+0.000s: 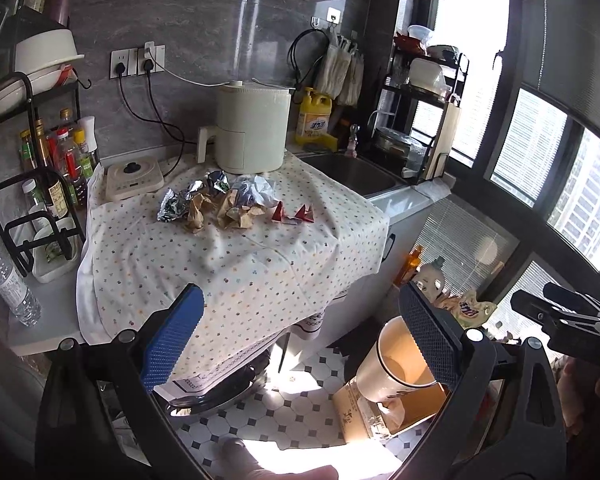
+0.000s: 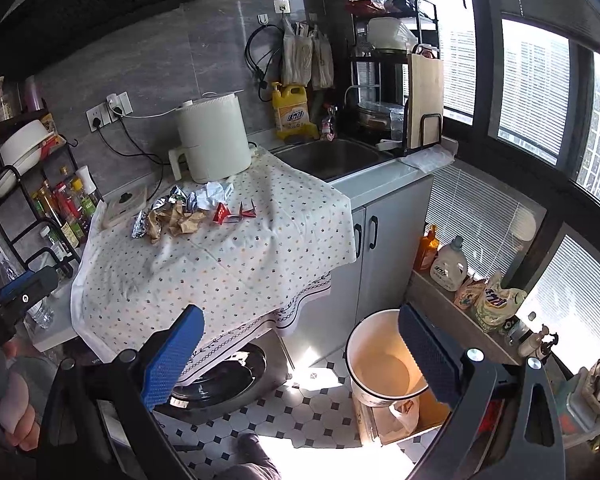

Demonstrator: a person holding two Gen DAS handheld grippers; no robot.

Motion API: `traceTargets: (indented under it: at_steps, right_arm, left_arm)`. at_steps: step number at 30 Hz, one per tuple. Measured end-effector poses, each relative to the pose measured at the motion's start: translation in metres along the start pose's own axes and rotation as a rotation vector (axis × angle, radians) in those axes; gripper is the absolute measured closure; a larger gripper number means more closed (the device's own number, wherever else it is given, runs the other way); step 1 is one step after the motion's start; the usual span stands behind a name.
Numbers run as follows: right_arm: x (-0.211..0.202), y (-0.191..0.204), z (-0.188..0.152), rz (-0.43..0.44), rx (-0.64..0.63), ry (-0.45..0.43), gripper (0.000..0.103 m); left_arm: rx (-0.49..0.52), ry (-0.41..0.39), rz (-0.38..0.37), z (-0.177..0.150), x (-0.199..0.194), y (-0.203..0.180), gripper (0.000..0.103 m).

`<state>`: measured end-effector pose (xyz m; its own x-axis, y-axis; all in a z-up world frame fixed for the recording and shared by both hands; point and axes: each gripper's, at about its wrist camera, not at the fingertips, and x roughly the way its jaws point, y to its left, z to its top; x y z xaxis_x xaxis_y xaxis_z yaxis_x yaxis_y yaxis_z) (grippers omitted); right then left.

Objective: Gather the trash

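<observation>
So we're looking at a small kitchen here. Biggest thing in front of us is the washing machine with a dotted tablecloth draped over its top and part of the counter. To the right of that there's the sink and grey cabinet doors below it. A cream air fryer sits at the back edge of the cloth, with a flat cream hotplate to its left.

Down on the tiled floor, right of the washer, we've got a cream bucket sitting on a cardboard box. It looks empty inside.

The trash pile is on the cloth just in front of the air fryer: crumpled foil wrappers, brown paper scraps, a white crumpled bag, and a couple of little red wrappers on the right end. Nothing's touching it.

Both tools are held back from the counter, well apart from the pile. Our left gripper is spread wide with nothing between its fingers, and our right gripper is just as wide and holding nothing either.
</observation>
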<state>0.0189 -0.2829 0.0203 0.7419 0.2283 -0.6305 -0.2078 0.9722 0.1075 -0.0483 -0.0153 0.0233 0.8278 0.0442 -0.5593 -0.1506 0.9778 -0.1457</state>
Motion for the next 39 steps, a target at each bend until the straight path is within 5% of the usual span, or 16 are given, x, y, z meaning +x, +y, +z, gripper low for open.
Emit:
traceTargets:
  at_steps: [39]
  right_arm:
    - [0.031,0.001,0.010,-0.021,0.030,0.019,0.008]
  left_arm:
    - [-0.001,0.051,-0.039,0.012,0.042,0.004,0.006]
